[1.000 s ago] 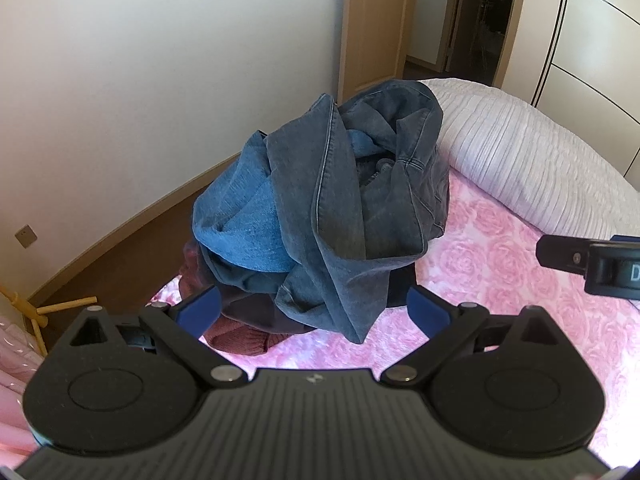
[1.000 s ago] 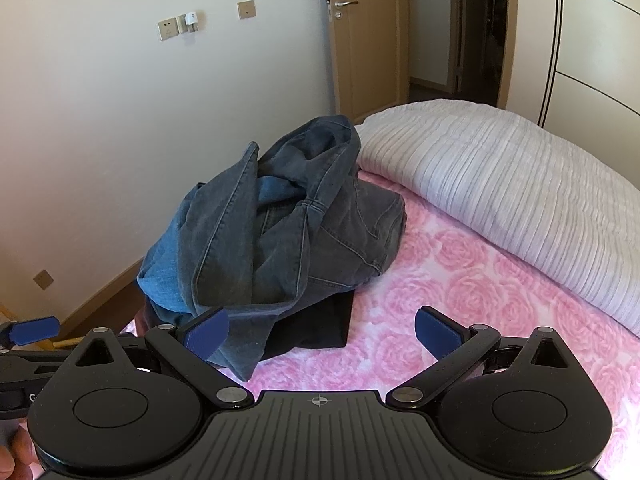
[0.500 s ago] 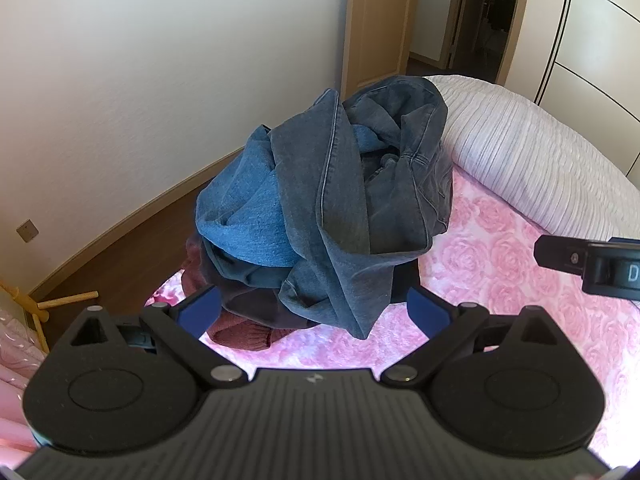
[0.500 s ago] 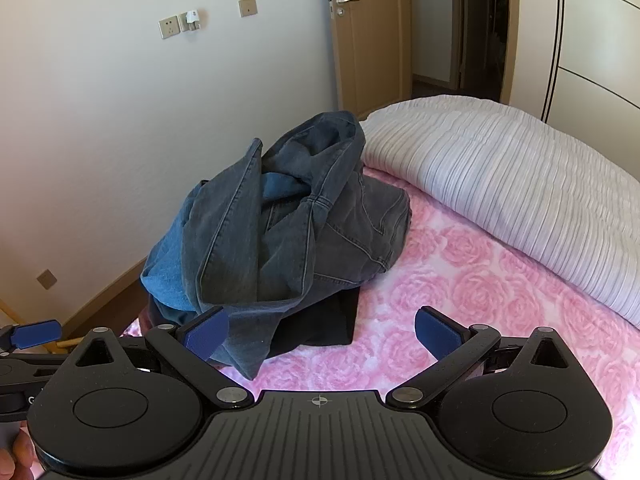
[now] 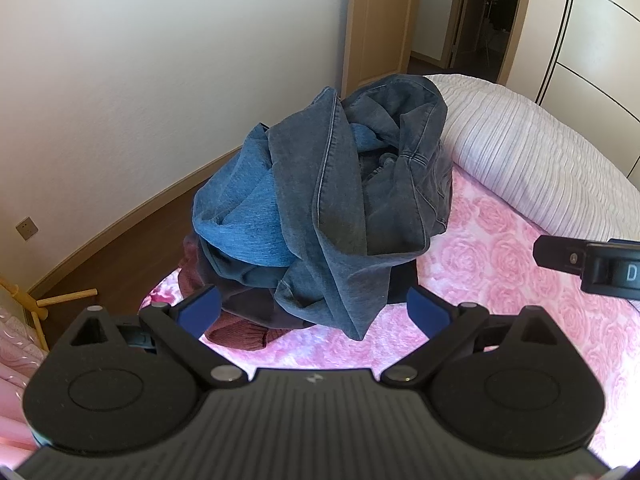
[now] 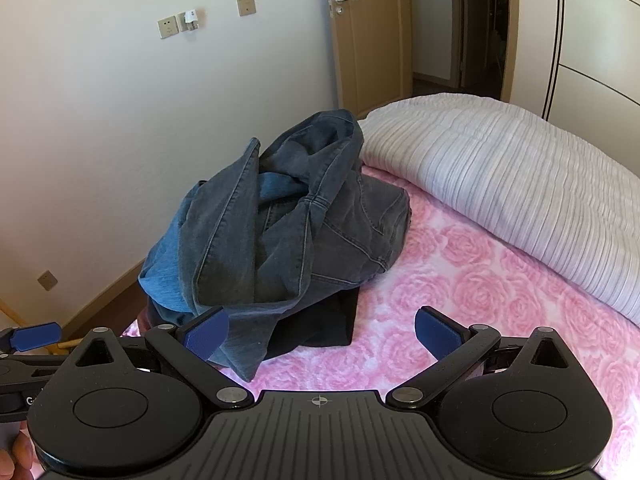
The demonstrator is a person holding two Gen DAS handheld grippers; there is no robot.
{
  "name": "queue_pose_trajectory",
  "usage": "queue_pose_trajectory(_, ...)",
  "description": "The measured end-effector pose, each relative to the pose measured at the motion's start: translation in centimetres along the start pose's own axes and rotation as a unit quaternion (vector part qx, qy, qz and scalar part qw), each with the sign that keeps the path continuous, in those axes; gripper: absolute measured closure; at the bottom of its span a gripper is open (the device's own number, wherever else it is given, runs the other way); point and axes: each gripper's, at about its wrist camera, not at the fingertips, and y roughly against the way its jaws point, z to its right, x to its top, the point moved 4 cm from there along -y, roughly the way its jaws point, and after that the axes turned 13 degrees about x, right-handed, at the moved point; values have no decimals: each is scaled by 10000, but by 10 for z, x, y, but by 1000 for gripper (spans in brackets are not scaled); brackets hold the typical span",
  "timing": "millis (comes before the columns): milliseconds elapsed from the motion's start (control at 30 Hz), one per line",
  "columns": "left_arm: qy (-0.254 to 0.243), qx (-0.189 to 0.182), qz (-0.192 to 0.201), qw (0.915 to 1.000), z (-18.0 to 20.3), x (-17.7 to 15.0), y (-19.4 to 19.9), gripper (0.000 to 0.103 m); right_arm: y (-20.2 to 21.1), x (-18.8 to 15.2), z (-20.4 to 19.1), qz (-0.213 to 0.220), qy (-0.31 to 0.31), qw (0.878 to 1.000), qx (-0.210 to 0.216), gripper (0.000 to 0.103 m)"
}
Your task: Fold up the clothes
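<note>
A heap of crumpled jeans [image 5: 336, 200] lies on a pink rose-patterned bedspread [image 5: 500, 264], in dark and lighter blue denim. It also shows in the right wrist view [image 6: 280, 232]. Under it lie a black garment [image 6: 332, 324] and a maroon knit [image 5: 236, 332]. My left gripper [image 5: 314, 312] is open and empty, just in front of the heap. My right gripper [image 6: 322, 330] is open and empty, also just short of the heap. Part of the right gripper [image 5: 592, 264] shows at the right edge of the left wrist view.
A white ribbed duvet [image 6: 500, 176] lies along the bed's right side. The bed's left edge drops to a wooden floor [image 5: 132, 252] by a white wall. A wooden rack [image 5: 36, 304] stands at the far left. A door [image 6: 368, 36] is behind.
Both grippers have drifted slightly back and up, so the heap sits a little lower in both views. The clothes have not moved. Both grippers stay open.
</note>
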Motion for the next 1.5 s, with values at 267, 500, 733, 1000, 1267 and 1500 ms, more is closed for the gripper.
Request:
queue_pose_trajectory(267,-69,68,6,10000,9,2,2,5,1,1,11,1,-44,10000,57,1)
queue_pose_trajectory(500,-81,136,2,9999,20,4,4,5,4,2,22,8,-37,9999,116,1)
queue_pose_trajectory(733,-48,199,-18,9998,32,4,6,5,5,5,35,-8,-6,9999,172,1)
queue_pose_trajectory(1000,-80,217,-14,9997,51,2,11,5,9,3,52,-75,72,9997,242,1)
queue_pose_trajectory(1267,-136,268,-14,9995,62,-3,18,5,14,0,68,-74,-5,9996,282,1)
queue_pose_trajectory(1500,-200,279,-90,9994,59,-11,10,5,6,-7,69,-202,-2,9993,304,1)
